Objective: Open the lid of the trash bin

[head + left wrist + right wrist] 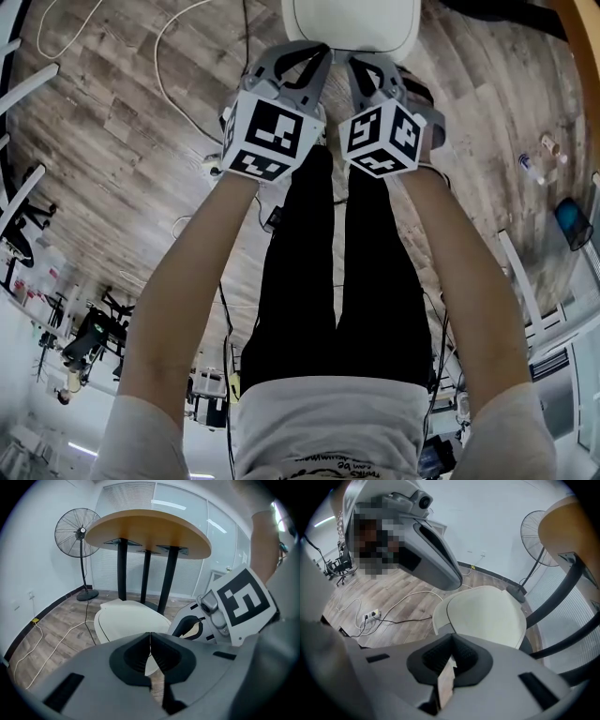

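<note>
You hold both grippers side by side, low in front of your legs, pointed at the trash bin [352, 23]. The white bin stands on the wood-plank floor [112, 141], straight ahead of your feet and at the top edge of the head view. Its lid [129, 620] lies flat and shut on top.

The left gripper [317, 54] has its jaws clenched: in the left gripper view the dark pads meet at their tips with nothing between them. Only a sliver of floor shows lower down. The right gripper [361, 64] is pressed shut the same way, its tips together and empty in the right gripper view. A narrow strip of floor shows through the gap below them.

Both sets of jaws reach toward the bin's near edge, the bin filling the space just beyond the tips in each gripper view. No view shows whether either one touches it.

Behind the bin stands a round desk [150, 531] with a wooden top on dark legs. A pedestal fan [77, 527] stands to the desk's left, near the wall. A pale cable [178, 56] loops across the floor on your left side, and a power strip [372, 615] lies further out on the boards.
</note>
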Motion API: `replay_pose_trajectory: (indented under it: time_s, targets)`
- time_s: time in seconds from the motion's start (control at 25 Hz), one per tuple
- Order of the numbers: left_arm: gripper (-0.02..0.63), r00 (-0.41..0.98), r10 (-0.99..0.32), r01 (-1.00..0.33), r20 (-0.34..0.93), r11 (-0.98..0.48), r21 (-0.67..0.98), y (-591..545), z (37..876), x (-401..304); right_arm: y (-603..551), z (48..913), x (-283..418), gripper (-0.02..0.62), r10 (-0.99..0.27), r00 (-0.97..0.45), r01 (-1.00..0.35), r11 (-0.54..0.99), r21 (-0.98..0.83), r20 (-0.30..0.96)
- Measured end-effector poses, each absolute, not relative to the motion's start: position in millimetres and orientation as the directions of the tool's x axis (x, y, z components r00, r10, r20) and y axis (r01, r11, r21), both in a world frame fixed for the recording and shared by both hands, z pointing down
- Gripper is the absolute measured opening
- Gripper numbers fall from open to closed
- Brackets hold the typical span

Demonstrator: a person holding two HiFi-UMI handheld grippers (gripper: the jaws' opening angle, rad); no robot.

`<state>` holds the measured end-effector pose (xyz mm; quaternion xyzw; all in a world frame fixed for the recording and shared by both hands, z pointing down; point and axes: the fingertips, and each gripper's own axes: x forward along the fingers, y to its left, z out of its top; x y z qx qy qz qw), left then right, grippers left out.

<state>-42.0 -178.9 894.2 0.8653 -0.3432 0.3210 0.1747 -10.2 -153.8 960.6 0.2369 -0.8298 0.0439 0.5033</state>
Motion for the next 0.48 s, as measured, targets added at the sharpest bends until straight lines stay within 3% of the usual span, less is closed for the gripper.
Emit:
replay_pose_trajectory:
  time_s: [0.48]
  targets:
    - [0.02, 0.555, -0.531, -0.729, 0.64, -0.681, 0.068, -188.4, 879.7, -39.8, -150.2, 975.4, -11.1, -0.004, -0.304, -0.339, -0.419, 0.896, 0.146, 0.89]
